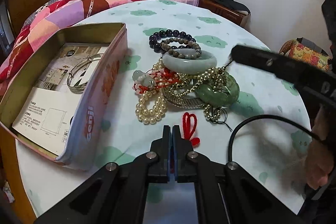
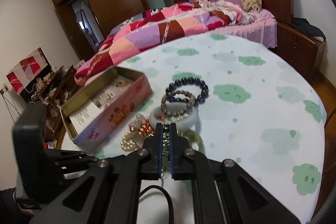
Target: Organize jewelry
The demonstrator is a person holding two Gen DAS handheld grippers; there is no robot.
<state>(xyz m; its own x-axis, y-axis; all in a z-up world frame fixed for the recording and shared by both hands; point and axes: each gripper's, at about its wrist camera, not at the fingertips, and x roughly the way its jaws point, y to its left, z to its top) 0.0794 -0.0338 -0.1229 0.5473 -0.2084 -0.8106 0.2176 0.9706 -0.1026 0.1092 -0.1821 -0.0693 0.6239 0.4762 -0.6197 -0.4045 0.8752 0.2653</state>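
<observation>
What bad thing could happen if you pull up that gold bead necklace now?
The right gripper has its jaws closed on the gold bead necklace, which is tangled with the green jade pendant and pearl strand. Lifting might drag them along or snap its string. The pale jade bangle resting on the pile could slide off.

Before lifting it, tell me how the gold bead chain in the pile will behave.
The gold bead chain will likely hang limp. It drapes over the green jade pendant and tangles with black cord, so it may drag neighbours along.
</observation>
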